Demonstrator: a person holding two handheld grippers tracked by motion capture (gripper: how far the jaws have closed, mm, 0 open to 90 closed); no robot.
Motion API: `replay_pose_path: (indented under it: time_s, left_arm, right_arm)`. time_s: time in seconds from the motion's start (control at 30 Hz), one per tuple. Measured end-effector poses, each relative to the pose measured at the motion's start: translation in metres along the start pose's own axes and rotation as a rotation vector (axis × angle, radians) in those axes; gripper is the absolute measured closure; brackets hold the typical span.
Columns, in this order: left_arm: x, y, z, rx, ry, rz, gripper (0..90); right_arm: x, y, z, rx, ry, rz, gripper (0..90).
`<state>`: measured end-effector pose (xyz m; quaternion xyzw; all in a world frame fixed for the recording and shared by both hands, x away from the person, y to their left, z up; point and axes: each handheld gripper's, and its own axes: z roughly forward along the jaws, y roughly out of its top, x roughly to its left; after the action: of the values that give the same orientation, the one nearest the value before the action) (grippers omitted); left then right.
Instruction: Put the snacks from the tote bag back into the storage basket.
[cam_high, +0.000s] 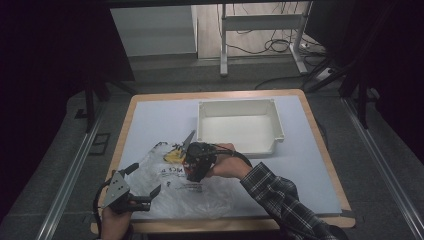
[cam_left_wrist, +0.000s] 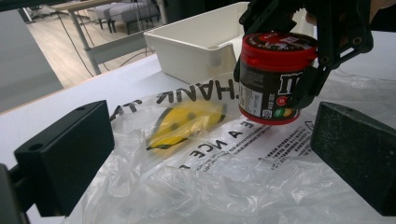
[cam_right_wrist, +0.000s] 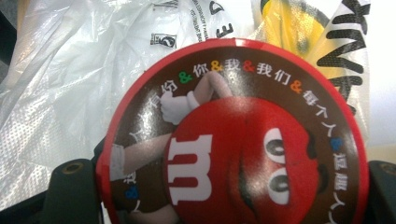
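Two grippers work over a clear plastic bag (cam_high: 185, 187) spread on the table (cam_high: 305, 155); the right gripper (cam_high: 197, 162) has its jaws clamped on a red-lidded candy jar (cam_left_wrist: 273, 77), holding it upright just above the bag, near the bag's far edge; a white bin (cam_high: 240, 125) stands just beyond the bag; a yellow object (cam_left_wrist: 184, 123) lies inside the bag, beside the jar; the left gripper (cam_high: 145, 187) sits at the bag's near left corner, jaws spread wide apart and gripping nothing.
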<state>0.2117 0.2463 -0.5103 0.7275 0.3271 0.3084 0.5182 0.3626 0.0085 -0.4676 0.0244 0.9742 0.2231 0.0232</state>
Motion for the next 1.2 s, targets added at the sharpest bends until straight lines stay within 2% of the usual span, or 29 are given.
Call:
replay_pose_path:
  time_s: [0.23,0.47,0.63,0.93,1.07,1.2]
  left_arm:
    - [-0.001,0.000,0.001,0.017,-0.006,0.017,0.1]
    - [-0.005,0.001,0.004,0.065,-0.004,0.077,0.6]
    - [-0.007,0.000,0.006,0.091,0.012,0.102,0.6]
    - [-0.011,0.000,0.010,0.125,0.004,0.145,0.7]
    - [-0.011,0.001,0.009,0.123,0.002,0.144,0.7]
    - [-0.009,0.001,0.008,0.106,-0.004,0.122,0.5]
  right_arm:
    - [0.000,-0.001,-0.009,-0.009,-0.014,0.001,25.7]
    - [-0.001,-0.006,-0.016,-0.015,-0.020,0.007,25.7]
    - [-0.003,-0.010,-0.023,-0.028,-0.022,0.018,25.8]
    - [-0.007,-0.019,-0.038,-0.050,-0.039,0.035,25.8]
    - [-0.008,-0.022,-0.043,-0.057,-0.047,0.048,25.8]
    - [-0.010,-0.026,-0.048,-0.056,-0.050,0.056,25.8]
